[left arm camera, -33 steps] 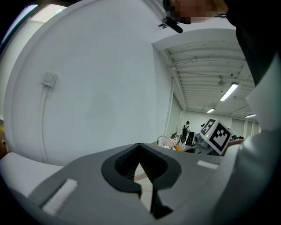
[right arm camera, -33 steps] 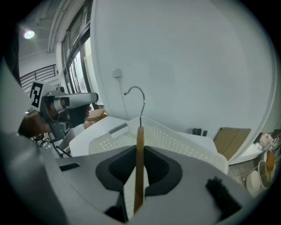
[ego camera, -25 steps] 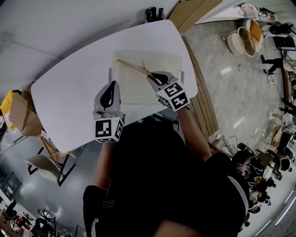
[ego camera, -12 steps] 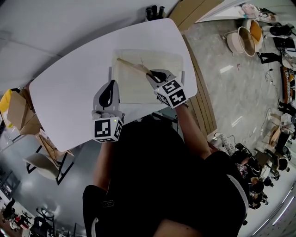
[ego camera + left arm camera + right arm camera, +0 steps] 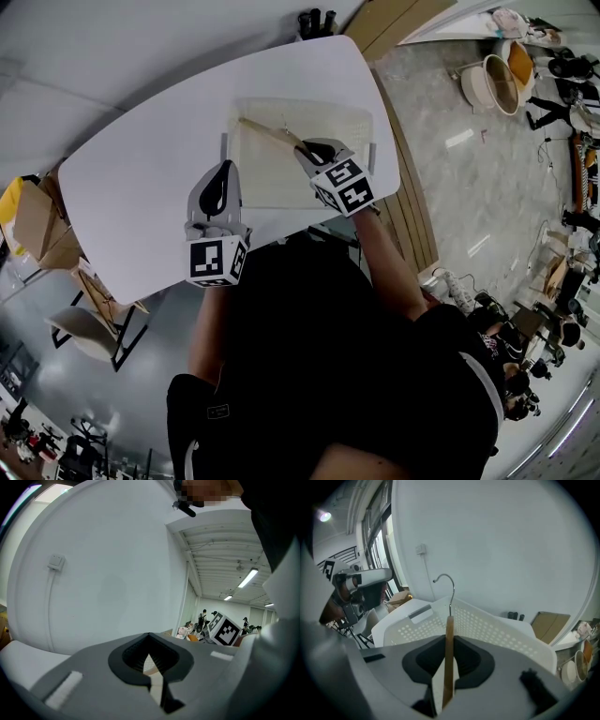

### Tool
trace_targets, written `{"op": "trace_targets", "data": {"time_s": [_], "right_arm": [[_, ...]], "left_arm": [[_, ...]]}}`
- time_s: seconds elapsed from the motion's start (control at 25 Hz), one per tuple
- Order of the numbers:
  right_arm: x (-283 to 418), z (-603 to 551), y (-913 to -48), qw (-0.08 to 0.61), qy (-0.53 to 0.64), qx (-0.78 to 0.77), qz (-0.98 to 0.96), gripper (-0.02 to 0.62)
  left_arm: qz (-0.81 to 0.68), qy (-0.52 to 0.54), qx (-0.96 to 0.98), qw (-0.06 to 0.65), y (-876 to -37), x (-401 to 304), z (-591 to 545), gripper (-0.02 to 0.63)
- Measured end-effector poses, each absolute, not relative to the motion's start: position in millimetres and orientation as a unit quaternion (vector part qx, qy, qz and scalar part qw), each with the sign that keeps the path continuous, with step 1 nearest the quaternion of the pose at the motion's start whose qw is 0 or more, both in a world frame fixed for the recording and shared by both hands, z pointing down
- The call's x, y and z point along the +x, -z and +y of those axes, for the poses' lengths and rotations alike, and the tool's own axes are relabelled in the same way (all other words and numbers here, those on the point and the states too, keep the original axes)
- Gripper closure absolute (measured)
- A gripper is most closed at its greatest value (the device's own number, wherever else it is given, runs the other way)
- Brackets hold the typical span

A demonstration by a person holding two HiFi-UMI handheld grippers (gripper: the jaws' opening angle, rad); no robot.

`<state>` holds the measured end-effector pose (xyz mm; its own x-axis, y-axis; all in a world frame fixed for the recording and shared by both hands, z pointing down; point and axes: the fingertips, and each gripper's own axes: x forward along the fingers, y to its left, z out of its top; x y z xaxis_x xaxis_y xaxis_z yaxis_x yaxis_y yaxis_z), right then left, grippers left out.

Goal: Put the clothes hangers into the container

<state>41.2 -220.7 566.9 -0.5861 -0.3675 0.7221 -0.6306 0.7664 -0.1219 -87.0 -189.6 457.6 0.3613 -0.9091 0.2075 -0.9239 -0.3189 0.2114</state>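
The person in black leans over the near edge of a white table, a gripper in each hand. The left gripper hovers above the table's near side, just beside the basket's near left corner. Its jaws are closed tip to tip with nothing between them, and its marker cube points back toward the person. In its own view the left gripper faces a bare white wall, with the right gripper's cube showing off to the side. A little farther out, the right gripper reaches over the basket, its jaws clamped on the wooden bar of a hanger. The right gripper view shows this plainly: the right gripper pinches the hanger edge-on between its dark pads, and the metal hook stands up above the basket's perforated far wall. From above, the hanger runs from the jaws toward the basket's far left corner, over its inside; I cannot tell whether it touches the bottom. The basket sits on the far right part of the table. Beyond the table, brown boards lie on the floor to the right, and two round tubs stand farther off.
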Motion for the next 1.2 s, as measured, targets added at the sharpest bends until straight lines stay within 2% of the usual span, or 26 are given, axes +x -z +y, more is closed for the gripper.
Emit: {"op": "trace_targets", "data": {"time_s": [1.2], "right_arm": [[61,-249,-573,0.344,-0.196,0.324,-0.859,0.524]], "left_arm": [[-0.561,-0.033,0.813,0.150,-461,-82,-187,0.599]]}}
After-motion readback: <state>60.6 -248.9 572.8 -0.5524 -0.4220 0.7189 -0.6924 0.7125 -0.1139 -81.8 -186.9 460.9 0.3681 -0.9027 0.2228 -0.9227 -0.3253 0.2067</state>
